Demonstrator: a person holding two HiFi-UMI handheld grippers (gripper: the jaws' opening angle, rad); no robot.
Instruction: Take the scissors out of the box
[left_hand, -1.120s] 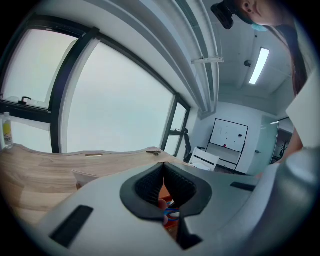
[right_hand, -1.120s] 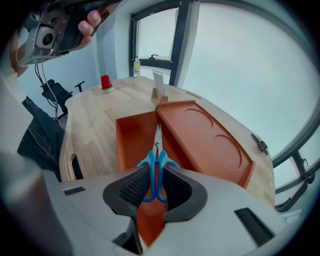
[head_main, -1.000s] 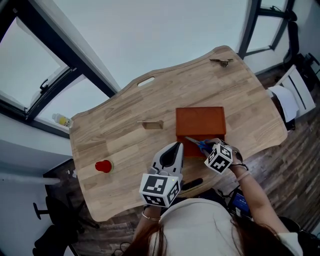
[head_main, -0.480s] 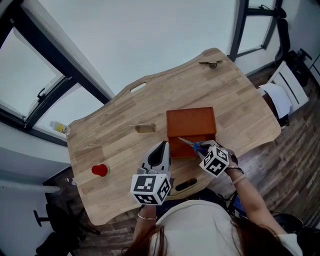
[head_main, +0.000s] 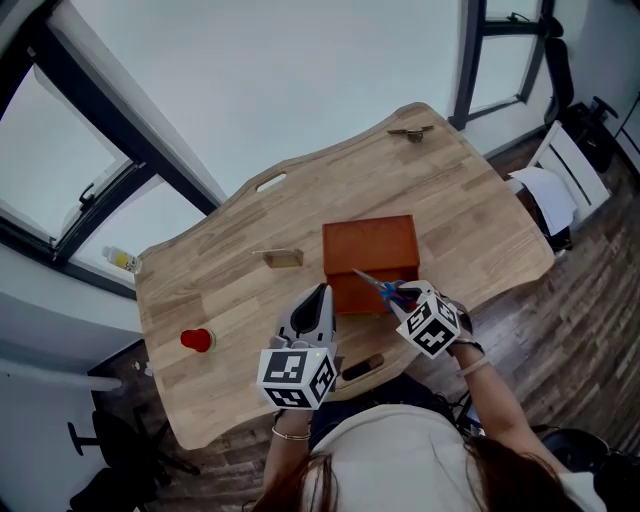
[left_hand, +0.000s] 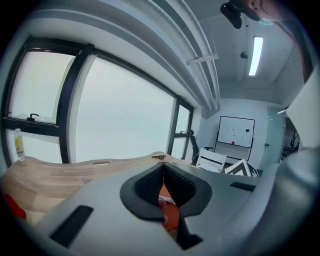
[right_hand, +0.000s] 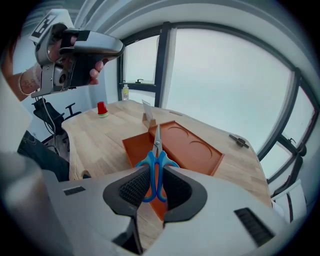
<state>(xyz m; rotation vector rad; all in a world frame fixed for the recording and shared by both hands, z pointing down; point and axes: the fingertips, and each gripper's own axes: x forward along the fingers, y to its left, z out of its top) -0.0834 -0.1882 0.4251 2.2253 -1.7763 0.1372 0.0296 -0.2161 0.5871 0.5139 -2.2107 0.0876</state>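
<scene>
The orange box (head_main: 370, 250) lies shut on the wooden table (head_main: 220, 270), its lid bearing two pressed circles (right_hand: 192, 145). My right gripper (head_main: 402, 296) hangs over the box's near edge, shut on the blue handles of the scissors (head_main: 376, 286). In the right gripper view the scissors (right_hand: 156, 150) stand between the pads of my right gripper (right_hand: 156, 174), blades together and pointing out over the box (right_hand: 200, 155). My left gripper (head_main: 322, 294) is held left of the box, above the table, jaws shut and empty. In its own view my left gripper (left_hand: 162, 175) shows a sliver of orange through the slit.
A red cap (head_main: 197, 339) sits near the table's left front. A small wooden block (head_main: 283, 258) lies left of the box, and a metal clip (head_main: 410, 132) at the far right edge. A black item (head_main: 362, 367) lies at the near edge. A white chair (head_main: 565, 165) stands to the right.
My right gripper has risen a little with the scissors in it, over the box's near edge. The left gripper has hardly moved. The head view has shifted slightly.
</scene>
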